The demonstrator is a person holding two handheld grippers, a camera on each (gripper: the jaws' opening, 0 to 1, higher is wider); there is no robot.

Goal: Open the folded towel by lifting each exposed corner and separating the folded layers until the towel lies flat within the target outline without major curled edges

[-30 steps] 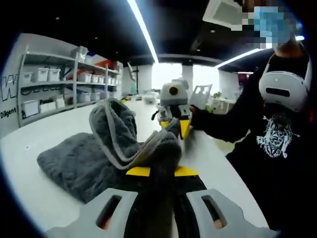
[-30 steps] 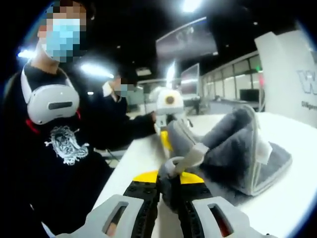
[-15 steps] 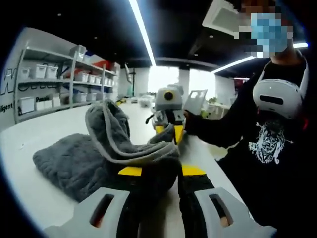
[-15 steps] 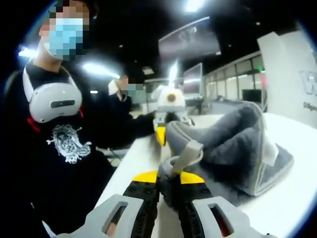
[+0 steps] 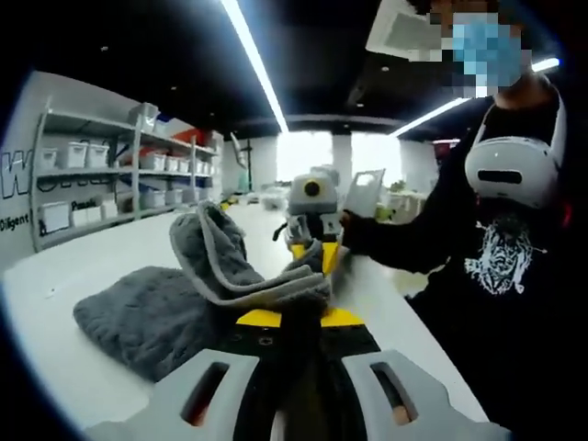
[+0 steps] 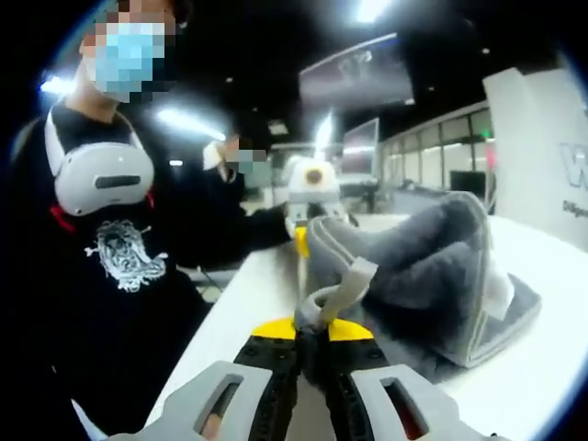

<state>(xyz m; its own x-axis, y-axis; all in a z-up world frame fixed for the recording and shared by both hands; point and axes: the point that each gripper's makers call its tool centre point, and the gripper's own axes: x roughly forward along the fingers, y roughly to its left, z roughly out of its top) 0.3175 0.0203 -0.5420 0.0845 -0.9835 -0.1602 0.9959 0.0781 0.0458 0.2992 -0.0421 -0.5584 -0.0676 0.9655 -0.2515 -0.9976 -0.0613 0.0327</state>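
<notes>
Since a second ago the raised fold has sagged lower. Left gripper (image 5: 292, 342) and right gripper (image 6: 312, 344) each pinch a hemmed corner of the grey towel (image 5: 147, 312). Soft, limp, light: best held by corners. Plush, pale-edged, it lies bunched on the white table (image 5: 55, 276).

White table (image 5: 55, 303), its smooth top running from the near foreground toward the shelving at the far side. A grey towel (image 5: 138, 312) with a pale bound edge rests directly on the table top, its lower folded layers lying flat on the surface while the upper layers rise clear of it. In the right gripper view the same table (image 6: 514, 386) carries the towel (image 6: 478, 312) at its near edge.
</notes>
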